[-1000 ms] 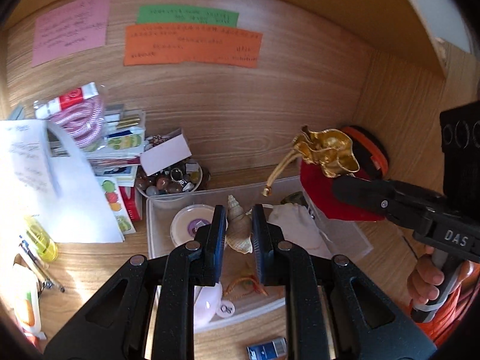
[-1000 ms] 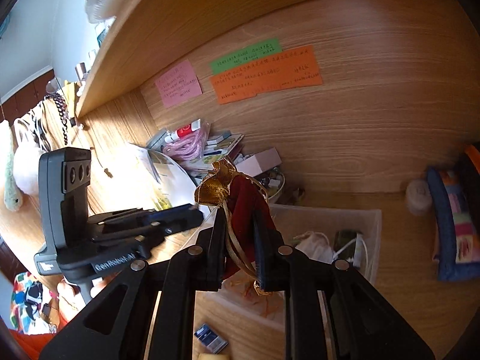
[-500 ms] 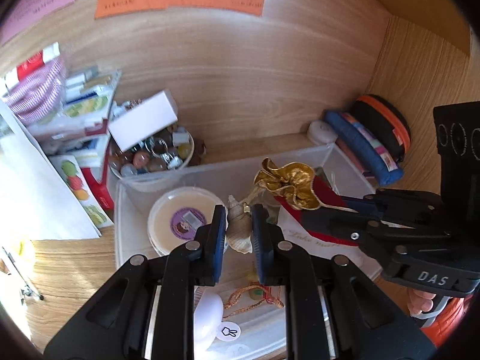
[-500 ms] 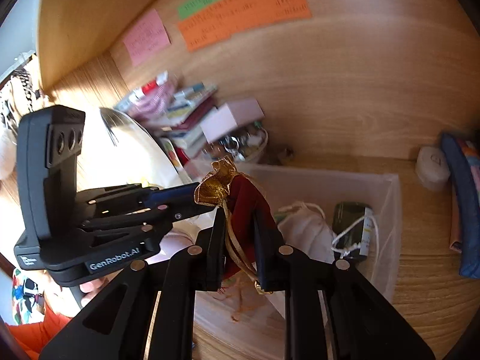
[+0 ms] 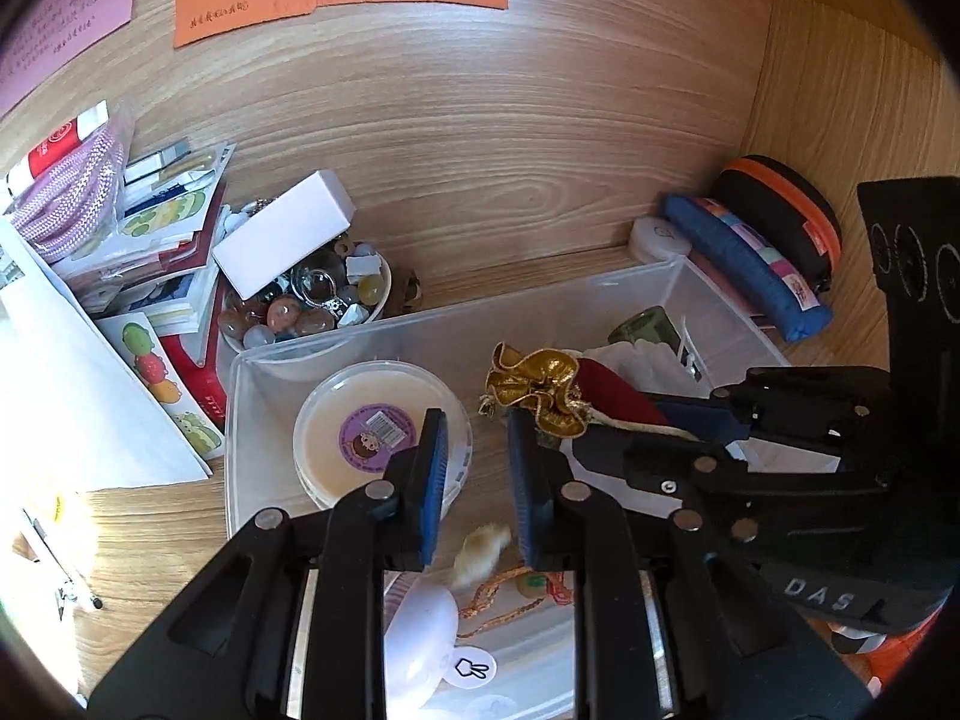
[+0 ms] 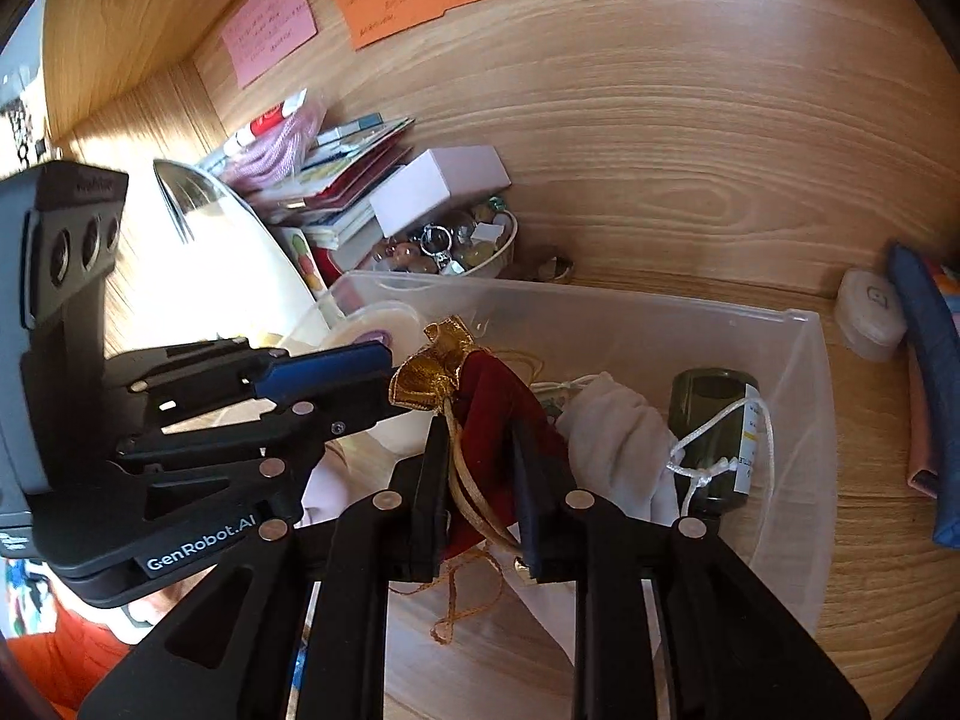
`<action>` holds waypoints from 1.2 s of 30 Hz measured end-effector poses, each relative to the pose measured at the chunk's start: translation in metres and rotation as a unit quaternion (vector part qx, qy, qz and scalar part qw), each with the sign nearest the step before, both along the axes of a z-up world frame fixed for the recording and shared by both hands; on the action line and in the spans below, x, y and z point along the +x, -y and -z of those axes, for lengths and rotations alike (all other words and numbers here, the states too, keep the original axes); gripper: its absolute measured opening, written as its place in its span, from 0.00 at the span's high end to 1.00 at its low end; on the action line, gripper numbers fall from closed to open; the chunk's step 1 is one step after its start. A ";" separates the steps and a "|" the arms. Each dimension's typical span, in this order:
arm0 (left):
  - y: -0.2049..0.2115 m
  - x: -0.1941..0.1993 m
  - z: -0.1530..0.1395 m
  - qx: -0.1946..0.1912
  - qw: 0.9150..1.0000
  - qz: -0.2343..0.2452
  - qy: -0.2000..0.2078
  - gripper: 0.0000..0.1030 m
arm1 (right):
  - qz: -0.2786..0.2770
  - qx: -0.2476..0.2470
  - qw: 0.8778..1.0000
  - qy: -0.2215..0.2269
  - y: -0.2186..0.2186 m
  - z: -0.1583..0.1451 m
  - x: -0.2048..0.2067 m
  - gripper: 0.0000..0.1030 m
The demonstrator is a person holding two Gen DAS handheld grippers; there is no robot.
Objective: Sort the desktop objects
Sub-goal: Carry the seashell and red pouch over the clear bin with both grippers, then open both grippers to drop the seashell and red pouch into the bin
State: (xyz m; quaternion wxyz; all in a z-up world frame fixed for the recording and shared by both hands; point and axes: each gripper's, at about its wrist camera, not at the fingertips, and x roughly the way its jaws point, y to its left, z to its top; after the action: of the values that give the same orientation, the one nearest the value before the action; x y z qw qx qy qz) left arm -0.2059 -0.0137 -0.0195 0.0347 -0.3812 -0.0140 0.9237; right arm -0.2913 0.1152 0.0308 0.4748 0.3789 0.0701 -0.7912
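Over the clear bin (image 6: 804,360), right fingers (image 6: 480,480) clamp red pouch (image 6: 498,402), gold neck pointing away, left fingers (image 5: 474,474) parted, empty.

Black plastic left gripper (image 5: 474,480), blue-padded fingers (image 5: 433,468), silver screws; orange sleeve (image 6: 66,660).

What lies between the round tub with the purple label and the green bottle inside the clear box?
In the left wrist view, the red pouch with its gold top lies between the tub and the bottle, held by the right gripper.
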 end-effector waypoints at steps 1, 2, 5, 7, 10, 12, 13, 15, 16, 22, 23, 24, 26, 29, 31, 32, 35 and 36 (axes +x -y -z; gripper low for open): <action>0.000 -0.001 0.000 0.000 1.000 -0.001 0.000 0.81 | 0.001 0.004 1.000 -0.008 0.002 0.000 0.002 0.82; 0.000 -0.001 0.001 0.000 1.000 -0.001 0.001 0.81 | 0.001 0.008 1.000 -0.017 0.003 0.000 0.004 0.81; 0.002 -0.001 0.001 -0.001 1.000 -0.003 0.002 0.80 | 0.002 0.016 0.999 -0.035 0.006 0.000 0.009 0.77; 0.003 -0.001 0.000 -0.001 1.000 -0.006 0.003 0.79 | 0.004 0.019 0.999 -0.043 0.006 0.000 0.011 0.74; 0.007 0.001 -0.002 0.001 1.000 -0.012 -0.002 0.72 | 0.008 0.012 0.999 -0.047 0.004 -0.001 0.011 0.68; 0.010 0.003 -0.005 0.004 1.000 -0.014 -0.009 0.67 | 0.012 0.004 0.999 -0.050 0.001 -0.004 0.012 0.64; 0.011 0.005 -0.007 0.004 1.000 -0.016 -0.011 0.65 | 0.013 0.000 0.999 -0.051 0.000 -0.005 0.012 0.60; 0.014 0.007 -0.010 0.004 1.000 -0.023 -0.018 0.55 | 0.018 -0.009 0.998 -0.053 -0.003 -0.008 0.012 0.54; 0.016 0.008 -0.011 0.004 0.999 -0.027 -0.022 0.53 | 0.020 -0.013 0.998 -0.053 -0.004 -0.009 0.012 0.51; 0.025 0.012 -0.017 0.014 0.998 -0.041 -0.035 0.47 | 0.018 -0.031 0.999 -0.041 -0.009 -0.013 0.012 0.44; 0.026 0.012 -0.018 0.014 0.998 -0.043 -0.036 0.47 | 0.019 -0.034 0.998 -0.039 -0.010 -0.014 0.012 0.44; 0.028 0.013 -0.018 0.014 0.998 -0.045 -0.037 0.47 | 0.018 -0.037 0.998 -0.037 -0.011 -0.014 0.012 0.44; 0.029 0.014 -0.020 0.014 0.998 -0.048 -0.039 0.47 | 0.015 -0.045 0.998 -0.029 -0.013 -0.016 0.011 0.43; 0.031 0.016 -0.023 0.015 0.998 -0.047 -0.043 0.46 | 0.011 -0.061 0.998 -0.014 -0.018 -0.020 0.008 0.42; 0.032 0.019 -0.026 0.015 0.998 -0.049 -0.046 0.46 | 0.008 -0.068 0.998 -0.009 -0.021 -0.023 0.007 0.41; 0.032 0.020 -0.028 0.015 0.997 -0.051 -0.047 0.46 | 0.009 -0.072 0.997 -0.005 -0.024 -0.026 0.006 0.40; 0.033 0.028 -0.035 0.013 0.997 -0.057 -0.054 0.42 | 0.019 -0.081 0.997 0.003 -0.032 -0.035 0.004 0.36; 0.033 0.032 -0.038 0.008 0.997 -0.060 -0.058 0.41 | 0.022 -0.083 0.996 0.004 -0.035 -0.038 0.004 0.36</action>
State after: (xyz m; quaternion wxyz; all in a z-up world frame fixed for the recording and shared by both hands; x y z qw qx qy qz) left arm -0.1734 -0.0466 0.0187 -0.0170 -0.3255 -0.0419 0.9445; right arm -0.2875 0.1499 0.0692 0.4876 0.3427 -0.0054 -0.8030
